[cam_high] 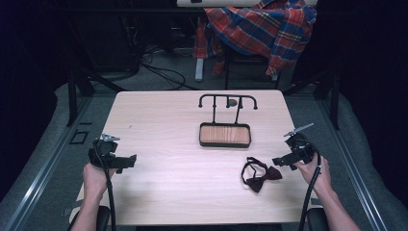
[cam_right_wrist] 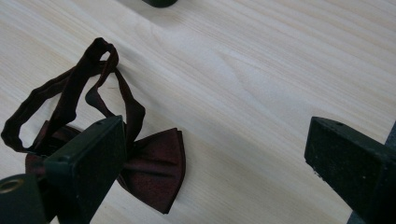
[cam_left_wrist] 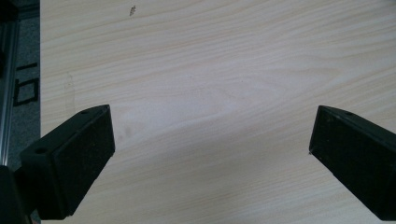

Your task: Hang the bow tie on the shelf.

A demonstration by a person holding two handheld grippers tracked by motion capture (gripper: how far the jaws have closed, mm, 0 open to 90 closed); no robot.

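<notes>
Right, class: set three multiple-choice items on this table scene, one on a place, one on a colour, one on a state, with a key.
1. Where does the bow tie lie?
A. in the stand's tray
B. on the table near the right tongs
C. by the left tongs

2. Its colour?
A. dark red
B. yellow
C. white

3. The left tongs are:
A. shut on the tie
B. shut empty
C. open

Key: 1 B, it lies beside them; 2 A, plain in the right gripper view; 3 C, jaws wide apart over bare wood.

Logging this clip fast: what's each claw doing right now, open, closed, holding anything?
Left claw: open, empty, over bare table.
Right claw: open, holding nothing; the bow tie lies on the table beside one jaw.
</notes>
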